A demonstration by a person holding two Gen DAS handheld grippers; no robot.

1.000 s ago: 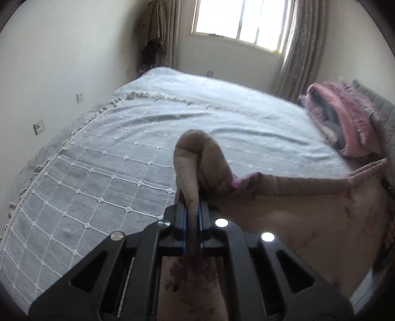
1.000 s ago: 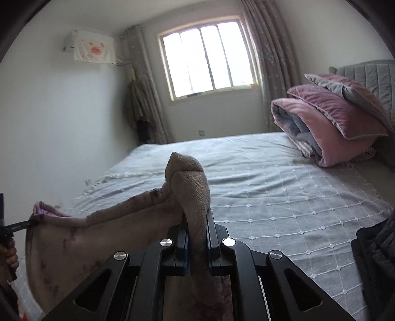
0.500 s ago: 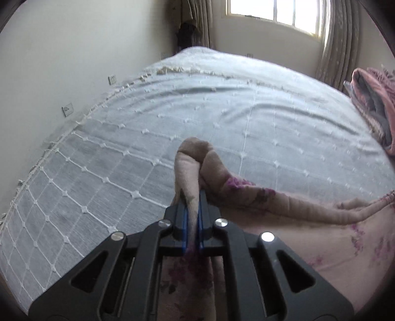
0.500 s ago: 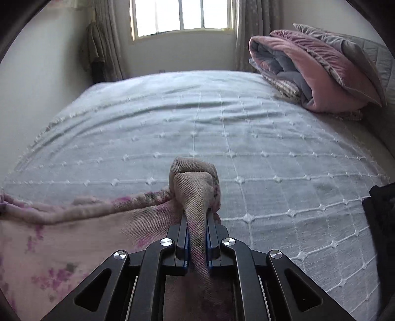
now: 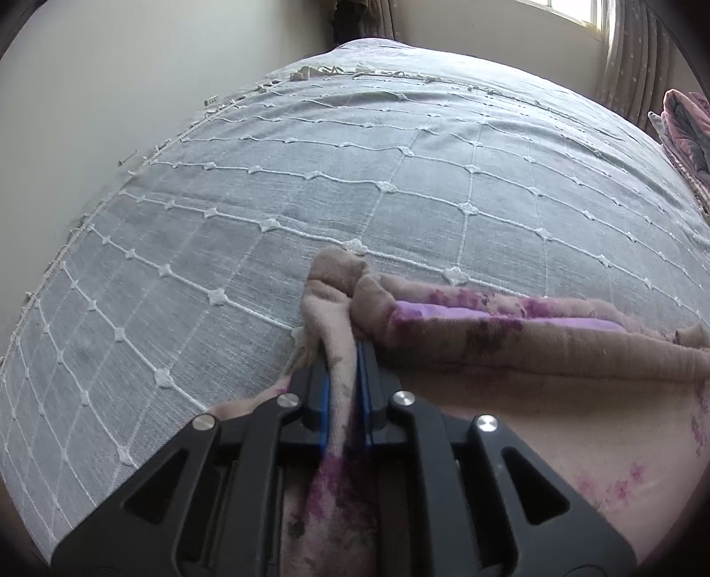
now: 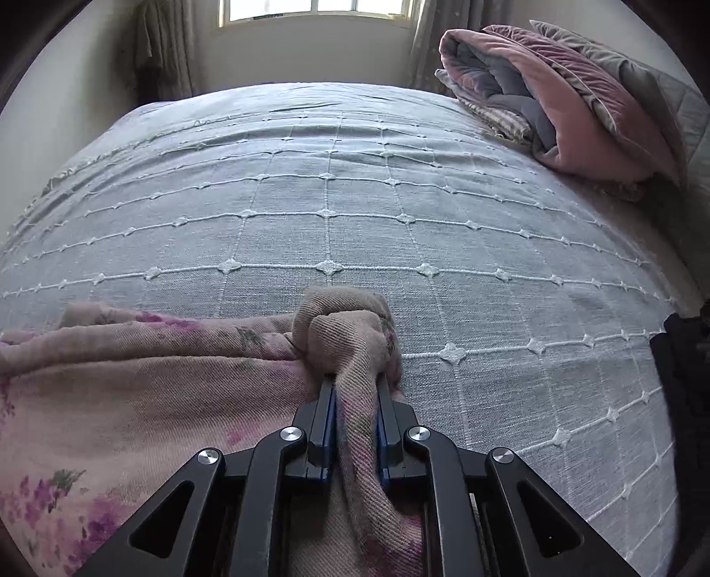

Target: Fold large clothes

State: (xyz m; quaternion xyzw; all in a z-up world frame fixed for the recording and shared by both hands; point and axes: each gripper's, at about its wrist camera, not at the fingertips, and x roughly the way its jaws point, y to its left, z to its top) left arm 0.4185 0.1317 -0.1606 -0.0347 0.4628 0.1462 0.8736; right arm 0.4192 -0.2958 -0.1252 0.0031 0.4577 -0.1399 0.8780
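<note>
A bed (image 6: 337, 195) fills both views, covered by a pale grey-blue bedspread (image 5: 364, 177) stitched in a white grid with small knots at the crossings. At the far right lies a folded pink and grey quilt (image 6: 572, 97). A window (image 6: 317, 9) sits on the far wall, with curtains (image 6: 164, 49) beside it. Something dark (image 6: 679, 359) shows at the near right edge.

The left hand-held gripper (image 5: 344, 355) is clamped tight, a bunched fold of cloth (image 5: 510, 341) pinched between its blue-lined jaws. The right hand-held gripper (image 6: 355, 390) is likewise closed on a bunch of the same cloth, pointing forward and low over the bed.
</note>
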